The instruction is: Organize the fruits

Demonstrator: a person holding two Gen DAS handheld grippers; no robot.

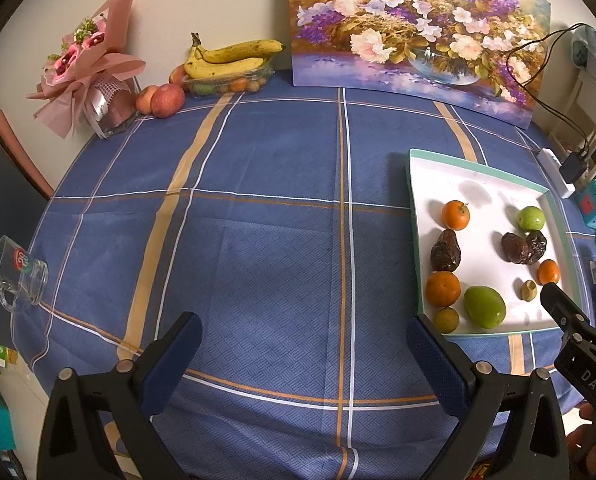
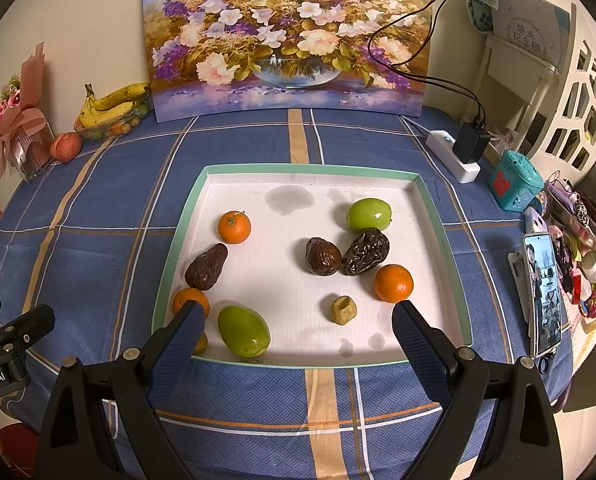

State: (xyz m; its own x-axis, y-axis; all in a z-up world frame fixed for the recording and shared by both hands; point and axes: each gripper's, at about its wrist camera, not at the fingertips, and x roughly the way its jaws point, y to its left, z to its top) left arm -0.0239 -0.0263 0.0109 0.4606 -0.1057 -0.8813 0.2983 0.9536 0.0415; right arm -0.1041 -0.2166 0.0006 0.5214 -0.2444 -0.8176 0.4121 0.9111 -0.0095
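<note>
While grippers gape — tray (image 2: 438,216) holds oranges (image 2: 234,227), dates (image 2: 324,257), green fruits (image 2: 368,214).

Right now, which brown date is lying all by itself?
The date at the tray's left, between two oranges; the other two dates touch each other.

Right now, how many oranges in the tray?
3: one back-left, one right side, one front-left partly behind the right gripper's finger. The small yellowish fruit beside it isn't counted.

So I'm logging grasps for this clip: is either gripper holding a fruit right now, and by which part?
Nothing is held. The left gripper is open over bare tablecloth, and the right gripper is open above the tray, touching no fruit.
</note>
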